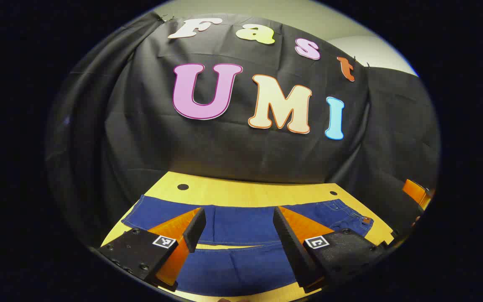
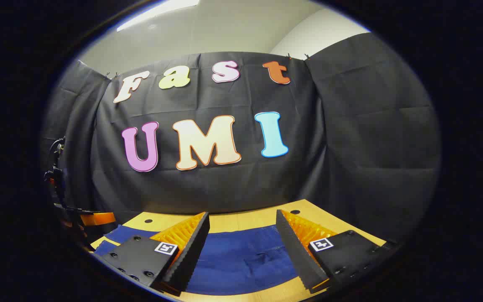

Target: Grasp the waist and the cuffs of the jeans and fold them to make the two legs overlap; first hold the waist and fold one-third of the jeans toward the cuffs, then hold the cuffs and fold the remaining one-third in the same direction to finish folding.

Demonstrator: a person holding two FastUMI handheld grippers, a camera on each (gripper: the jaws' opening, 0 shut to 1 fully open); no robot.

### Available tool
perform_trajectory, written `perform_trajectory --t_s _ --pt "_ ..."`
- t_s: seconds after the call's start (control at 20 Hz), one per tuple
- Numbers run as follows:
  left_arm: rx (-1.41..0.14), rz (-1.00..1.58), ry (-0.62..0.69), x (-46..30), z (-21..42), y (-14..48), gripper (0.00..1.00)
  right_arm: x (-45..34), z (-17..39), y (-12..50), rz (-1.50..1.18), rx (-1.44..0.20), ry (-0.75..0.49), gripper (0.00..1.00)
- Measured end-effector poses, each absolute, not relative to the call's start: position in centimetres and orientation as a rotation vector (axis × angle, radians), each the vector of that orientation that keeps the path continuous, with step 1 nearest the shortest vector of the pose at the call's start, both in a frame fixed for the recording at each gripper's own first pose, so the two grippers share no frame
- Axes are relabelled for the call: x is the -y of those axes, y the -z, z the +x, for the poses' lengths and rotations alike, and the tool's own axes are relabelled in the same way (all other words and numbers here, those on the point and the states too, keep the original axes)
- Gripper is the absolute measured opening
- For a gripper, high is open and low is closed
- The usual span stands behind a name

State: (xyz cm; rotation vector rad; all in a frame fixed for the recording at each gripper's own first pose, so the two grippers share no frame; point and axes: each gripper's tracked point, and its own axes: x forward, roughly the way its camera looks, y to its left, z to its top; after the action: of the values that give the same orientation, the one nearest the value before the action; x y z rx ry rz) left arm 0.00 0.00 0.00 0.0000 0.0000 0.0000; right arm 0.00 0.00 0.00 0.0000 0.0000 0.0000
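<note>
Denim, dark blue and stitched in a paler thread, lay spread flat across the yellow wooden worktop (image 1: 241,191): these were the jeans (image 1: 241,224), stretched sideways in the left gripper view with both legs side by side and a thin strip of bare wood showing between them. Their waist end, with pocket seams and a small tan patch, lay toward the right of that view, near the worktop's notched right edge. A band of bare wood ran between the far leg and the black cloth wall behind, with two dark round holes in it, and a narrower strip of wood showed along the near edge.

The left hand-held gripper (image 1: 238,233), with black fingers backed in orange, hung released above the legs, its fingers spread wide apart and pressing on nothing.

In the right gripper view the jeans (image 2: 241,258) lay across the worktop (image 2: 241,221) between the fingers of the right hand-held gripper (image 2: 241,245), which was likewise released, with a wide gap. A pocket outline showed on the denim there. Bare wood lay beyond the cloth and along the near edge, and at the far left rim an orange-and-black piece of gear stood beside the worktop's end.
</note>
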Motion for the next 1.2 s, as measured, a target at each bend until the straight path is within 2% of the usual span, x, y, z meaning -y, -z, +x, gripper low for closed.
perform_trajectory --t_s 0.05,0.15,0.35,0.4,0.7,1.0,1.05,1.15,1.2 --pt "-0.001 0.001 0.002 0.2 0.2 0.2 0.95 0.4 0.0 0.0 -0.001 -0.005 0.005 0.94" --pt "-0.011 0.010 0.002 0.3 0.4 0.5 0.95 1.0 0.2 0.4 -0.006 -0.017 0.011 0.94" --pt "-0.034 0.035 0.015 -0.6 0.1 1.4 0.95 1.0 0.4 1.8 -0.025 -0.060 -0.012 0.94" --pt "-0.046 0.052 0.018 -1.1 0.1 1.7 0.95 0.7 0.5 2.2 -0.029 -0.071 -0.028 0.98" --pt "-0.145 0.160 0.082 -5.1 -2.0 3.9 0.95 -2.1 0.6 4.0 -0.071 -0.134 -0.123 0.98" --pt "-0.403 0.275 0.198 -10.1 -5.5 10.3 0.96 -4.4 0.4 6.4 -0.083 -0.194 -0.166 0.98" --pt "-0.458 0.308 0.219 -11.1 -6.2 11.6 0.96 -4.8 0.3 6.7 -0.083 -0.202 -0.172 0.94" --pt "-0.573 0.367 0.257 -13.0 -7.7 13.9 0.96 -5.8 0.1 7.3 -0.083 -0.217 -0.183 0.94" --pt "-0.613 0.386 0.280 -13.6 -8.3 14.8 0.96 -6.3 -0.1 7.7 -0.084 -0.226 -0.187 0.98"
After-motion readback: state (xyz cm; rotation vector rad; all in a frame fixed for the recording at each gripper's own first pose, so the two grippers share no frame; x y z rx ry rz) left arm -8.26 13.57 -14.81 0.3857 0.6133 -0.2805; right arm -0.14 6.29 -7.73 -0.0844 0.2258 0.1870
